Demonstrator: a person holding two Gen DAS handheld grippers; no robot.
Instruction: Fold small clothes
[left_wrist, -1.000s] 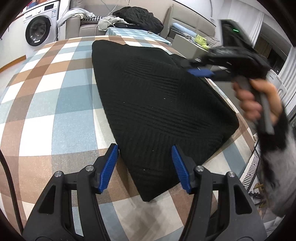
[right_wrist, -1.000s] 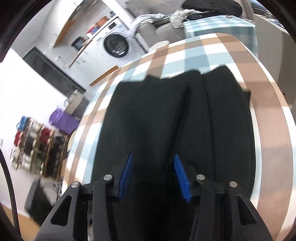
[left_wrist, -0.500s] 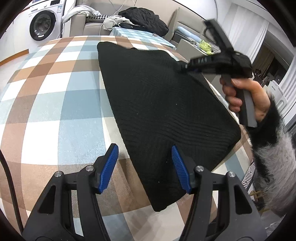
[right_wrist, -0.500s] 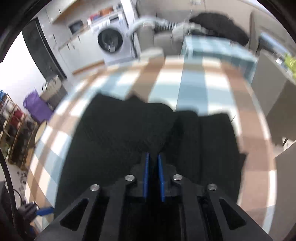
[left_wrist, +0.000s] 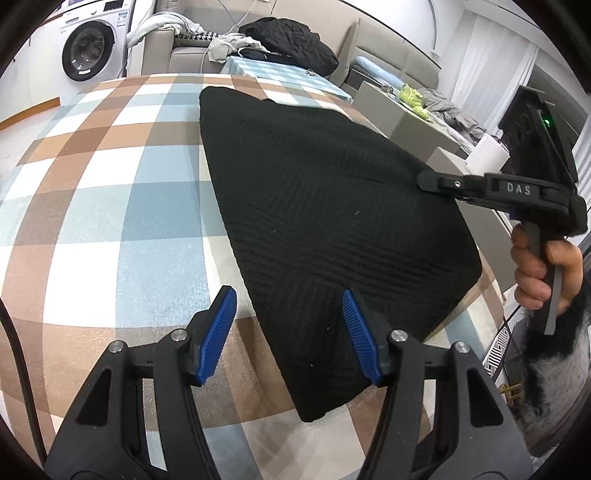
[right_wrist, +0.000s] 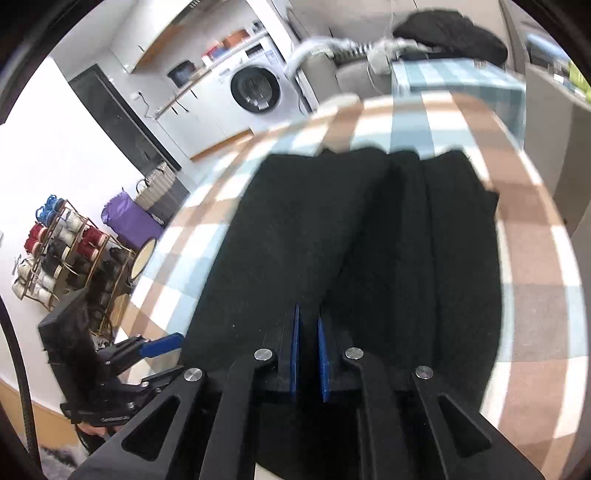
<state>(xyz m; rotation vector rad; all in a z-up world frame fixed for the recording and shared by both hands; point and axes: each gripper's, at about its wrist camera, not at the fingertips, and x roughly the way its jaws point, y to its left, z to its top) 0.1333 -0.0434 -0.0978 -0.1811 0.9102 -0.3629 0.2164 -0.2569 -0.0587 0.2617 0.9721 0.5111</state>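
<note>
Black sweater (left_wrist: 325, 206) covers the checked table (left_wrist: 110, 206), a sofa (left_wrist: 192, 48) behind. The left tongs (left_wrist: 288, 332) stand open over its near edge. The right tongs (right_wrist: 308, 354) have just closed, pinching its right edge.

A table (left_wrist: 110, 192) carried everything, covered by a checked cloth (right_wrist: 532, 258) of brown, pale blue and white squares. Directly on the cloth lay one black knit garment (left_wrist: 325, 206), spread flat. Seen from the left wrist, it ran from the far middle of the table to the near right edge, its near corner tapering to a point. Seen from the right wrist, long lengthwise folds ran down it, one panel overlapping the next. The left half of the cloth lay bare.
</note>
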